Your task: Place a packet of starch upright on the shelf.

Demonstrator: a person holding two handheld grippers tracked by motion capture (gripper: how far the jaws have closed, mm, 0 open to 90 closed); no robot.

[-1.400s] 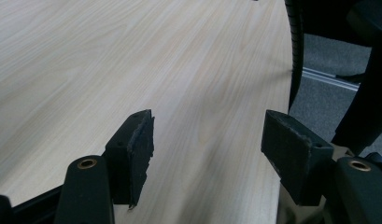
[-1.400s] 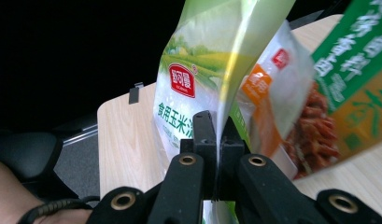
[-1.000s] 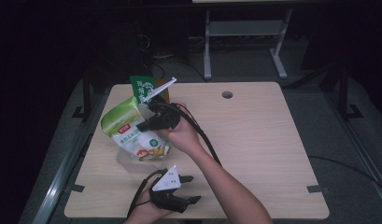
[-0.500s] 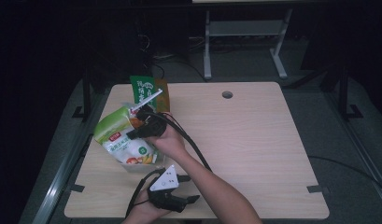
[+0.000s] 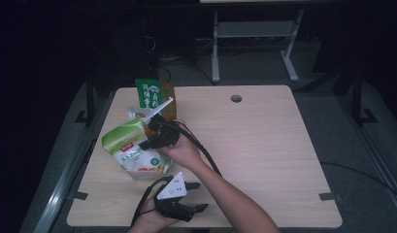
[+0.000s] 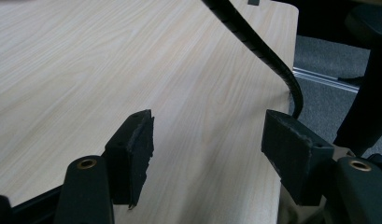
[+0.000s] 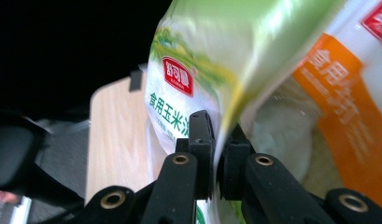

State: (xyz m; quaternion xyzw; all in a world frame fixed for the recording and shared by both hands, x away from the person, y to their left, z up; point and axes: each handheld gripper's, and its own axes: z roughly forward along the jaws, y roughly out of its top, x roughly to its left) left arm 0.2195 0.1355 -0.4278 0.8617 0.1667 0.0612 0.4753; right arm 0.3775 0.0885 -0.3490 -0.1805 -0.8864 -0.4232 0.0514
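High view first: my right gripper (image 5: 150,138) has its jaws clamped on the edge of the green-and-white food pouch (image 5: 130,150), lifted and tilted at the table's (image 5: 283,155) left side. Grab done, I'd say; placing remains. My left gripper (image 5: 189,209) waits spread and idle. A green packet (image 5: 150,92) stands close behind, crowding things.

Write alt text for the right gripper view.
The right gripper has its two black jaws shut on the edge of a green and white food pouch. An orange-labelled bag sits behind, and a strip of wooden table shows at left.
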